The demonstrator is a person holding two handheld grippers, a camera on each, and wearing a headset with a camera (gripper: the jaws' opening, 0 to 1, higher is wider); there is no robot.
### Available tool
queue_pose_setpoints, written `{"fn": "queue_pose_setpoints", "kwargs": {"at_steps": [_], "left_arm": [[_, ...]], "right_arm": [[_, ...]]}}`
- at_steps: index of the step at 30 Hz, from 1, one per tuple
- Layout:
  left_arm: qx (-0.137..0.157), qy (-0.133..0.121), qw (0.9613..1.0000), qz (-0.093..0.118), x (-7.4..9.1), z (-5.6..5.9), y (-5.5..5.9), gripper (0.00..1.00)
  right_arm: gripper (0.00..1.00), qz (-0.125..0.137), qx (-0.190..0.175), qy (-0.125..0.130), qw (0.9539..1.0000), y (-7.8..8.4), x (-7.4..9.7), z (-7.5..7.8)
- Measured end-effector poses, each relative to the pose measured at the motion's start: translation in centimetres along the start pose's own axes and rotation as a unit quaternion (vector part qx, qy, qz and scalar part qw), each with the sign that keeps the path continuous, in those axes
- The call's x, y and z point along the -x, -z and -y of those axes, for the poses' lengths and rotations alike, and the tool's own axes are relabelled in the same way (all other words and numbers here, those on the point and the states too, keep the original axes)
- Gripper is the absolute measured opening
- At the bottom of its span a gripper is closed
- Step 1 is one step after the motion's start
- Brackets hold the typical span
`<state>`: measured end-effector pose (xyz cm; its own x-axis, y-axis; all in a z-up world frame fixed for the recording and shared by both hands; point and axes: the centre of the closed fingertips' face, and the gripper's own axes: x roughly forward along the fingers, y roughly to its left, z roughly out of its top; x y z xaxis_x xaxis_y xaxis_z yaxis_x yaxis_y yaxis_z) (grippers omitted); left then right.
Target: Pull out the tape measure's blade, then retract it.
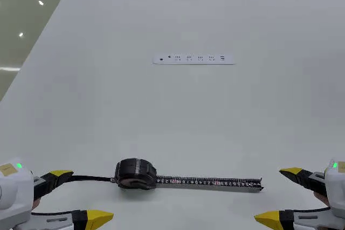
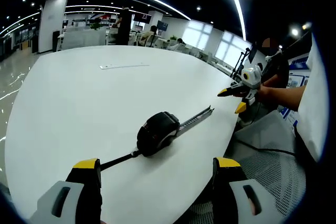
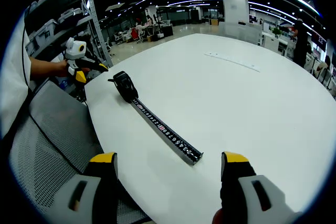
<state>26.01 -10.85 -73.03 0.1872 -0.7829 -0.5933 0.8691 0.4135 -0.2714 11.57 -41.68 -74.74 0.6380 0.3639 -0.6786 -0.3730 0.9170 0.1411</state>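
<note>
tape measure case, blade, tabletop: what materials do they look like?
The case: dark and matte with no shine, likely plastic with a rubbery grip. The blade: thin flat strip with printed markings, lying straight, probably coated steel. The tabletop: smooth white with a soft sheen, likely laminate, though the look leaves it open.

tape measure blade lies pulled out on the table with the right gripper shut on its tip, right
No: the blade lies pulled out on the table, but the right gripper is open, apart from its tip; the right gripper view shows it.
</note>
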Motion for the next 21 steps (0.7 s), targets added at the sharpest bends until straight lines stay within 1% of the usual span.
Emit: {"fn": "queue_pose_setpoints", "kwargs": {"at_steps": [7,10,16,21], "left_arm": [[0.014,-0.01,0.9998,0.008,0.7,-0.1,0.2,0.85],[0.015,-0.011,0.9998,0.01,0.8,0.1,0.4,0.85],[0.027,-0.017,0.9994,0.015,1.0,0.2,0.8,0.86],[0.03,-0.023,0.9991,0.02,1.2,0.3,1.0,0.87]], "right_arm": [[0.83,0.009,-0.006,0.01,0.9999,-0.1,0.6,-0.1],[0.84,0.011,-0.007,0.012,0.9998,0.0,0.7,-0.3],[0.85,0.014,-0.011,0.017,0.9997,0.4,0.9,-0.5],[0.87,0.015,-0.016,0.02,0.9996,0.6,1.1,-0.7]]}}
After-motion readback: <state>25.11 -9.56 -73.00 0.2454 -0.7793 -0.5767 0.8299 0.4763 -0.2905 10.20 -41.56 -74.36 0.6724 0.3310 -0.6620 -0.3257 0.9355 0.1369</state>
